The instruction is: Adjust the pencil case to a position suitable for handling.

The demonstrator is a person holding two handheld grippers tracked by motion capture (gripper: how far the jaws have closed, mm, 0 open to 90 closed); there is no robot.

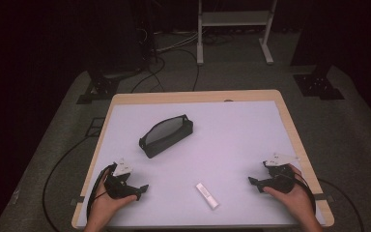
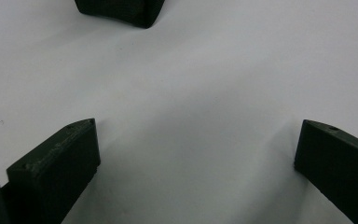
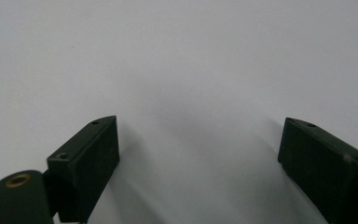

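A black zip pouch point(image 1: 165, 136) with a grey mesh face lies left of the table's middle; one of its corners point(image 2: 121, 9) sits at the top of the left gripper view. A small white rectangular bar point(image 1: 206, 195) lies near the front edge, between the two hands. My left gripper point(image 1: 137, 190) point(image 2: 198, 126) rests low at the front left, open, nothing between its jaws, pointing toward the pouch. My right gripper point(image 1: 254, 183) point(image 3: 200, 122) rests at the front right, open over bare white surface.
A white mat point(image 1: 232, 140) covers the wooden table point(image 1: 290, 125). Cables trail from both grippers off the table's front corners. Beyond the table are a white frame stand point(image 1: 234, 29), floor cables and dark stand bases.
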